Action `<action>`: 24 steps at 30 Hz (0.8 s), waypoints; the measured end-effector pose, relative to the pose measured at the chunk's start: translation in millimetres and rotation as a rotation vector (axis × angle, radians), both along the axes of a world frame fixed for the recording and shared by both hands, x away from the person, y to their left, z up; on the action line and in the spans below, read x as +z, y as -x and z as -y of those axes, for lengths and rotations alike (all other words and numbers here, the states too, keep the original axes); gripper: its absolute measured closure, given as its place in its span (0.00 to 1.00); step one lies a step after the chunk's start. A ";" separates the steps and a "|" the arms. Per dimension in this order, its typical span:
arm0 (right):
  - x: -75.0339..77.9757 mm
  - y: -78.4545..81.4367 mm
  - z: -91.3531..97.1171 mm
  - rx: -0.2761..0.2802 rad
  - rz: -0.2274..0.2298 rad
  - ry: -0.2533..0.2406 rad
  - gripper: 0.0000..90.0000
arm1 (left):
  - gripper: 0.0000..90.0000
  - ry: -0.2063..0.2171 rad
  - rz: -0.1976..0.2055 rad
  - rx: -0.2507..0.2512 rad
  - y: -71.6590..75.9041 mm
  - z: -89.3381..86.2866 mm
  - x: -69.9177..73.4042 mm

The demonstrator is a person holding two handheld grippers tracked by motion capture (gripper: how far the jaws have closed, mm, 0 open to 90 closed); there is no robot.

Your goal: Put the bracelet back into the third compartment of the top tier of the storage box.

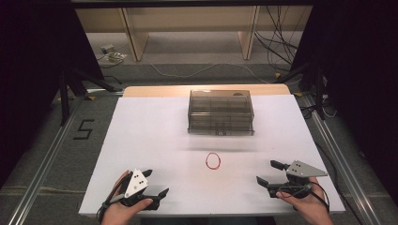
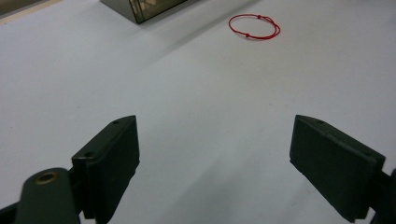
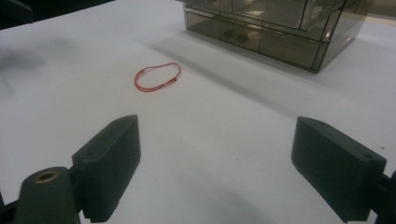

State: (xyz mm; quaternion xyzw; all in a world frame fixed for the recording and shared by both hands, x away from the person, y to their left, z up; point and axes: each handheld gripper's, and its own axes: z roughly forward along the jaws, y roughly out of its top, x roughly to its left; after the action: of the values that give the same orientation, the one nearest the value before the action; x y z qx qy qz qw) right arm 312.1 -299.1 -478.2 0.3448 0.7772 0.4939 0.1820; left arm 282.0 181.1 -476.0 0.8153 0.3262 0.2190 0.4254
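Starting posture: your left tool (image 1: 151, 183) and right tool (image 1: 269, 173) rest at the near desk (image 1: 155, 136) edge, jaws spread wide and empty. The red cord loop (image 1: 213, 160) lies flat between them, before the smoky drawer box (image 1: 220, 112). Next, likely: reach in and pinch the thin cord precisely.

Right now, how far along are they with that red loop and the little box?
Nothing looks done yet. The red string loop lies alone on the white table, apart from the smoky drawer box, whose drawers look shut. The left gripper and right gripper rest near the front edge, jaws open and empty. Picking up the loop probably remains ahead.
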 end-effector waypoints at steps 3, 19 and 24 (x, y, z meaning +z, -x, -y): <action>0.2 -2.4 -2.7 0.007 0.000 0.001 0.18 | 0.17 0.009 -0.006 0.016 -2.6 -2.3 -1.4; 5.4 -23.8 -42.3 0.108 0.035 0.034 0.29 | 0.18 -0.001 -0.009 0.016 -4.2 -1.3 -3.5; 4.8 -30.2 -57.1 0.143 0.037 0.044 0.32 | 0.18 -0.002 -0.008 0.013 -3.3 -0.1 -4.0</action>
State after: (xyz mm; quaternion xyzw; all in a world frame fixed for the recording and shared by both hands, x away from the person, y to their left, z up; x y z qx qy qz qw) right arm 342.3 -242.0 -473.4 0.2751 0.8071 0.4947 0.1680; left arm 285.3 181.2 -480.0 0.8145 0.3331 0.2188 0.4216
